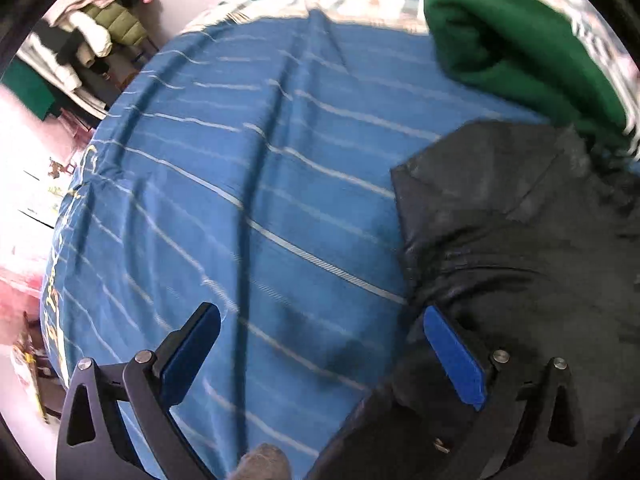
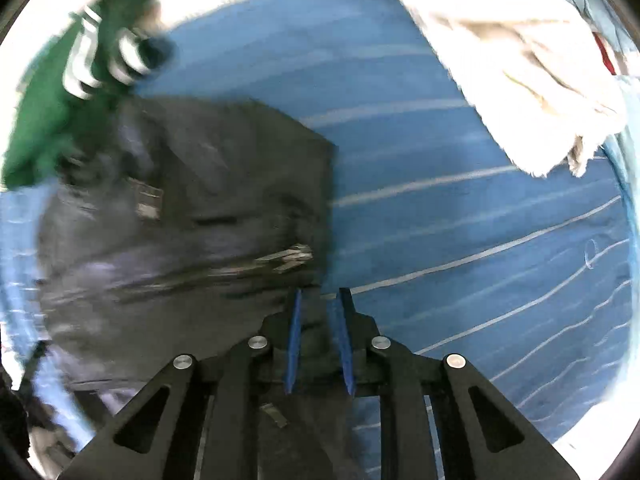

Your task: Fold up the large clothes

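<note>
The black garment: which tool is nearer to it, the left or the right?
Right. The right tool has the black garment edge between its narrow jaws. The left tool is open beside its edge, over the blue sheet.

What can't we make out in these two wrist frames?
- Black garment, right wrist view: motion blur smears its surface; the near part runs under the right tool, so whether the pads press it is unclear.
- Black garment, left wrist view: cut off by the right and bottom edges.
- Green garment: blurred, its type unclear, in both views.
- Gold lettering on the blue striped sheet, left wrist view: too warped to read.
</note>
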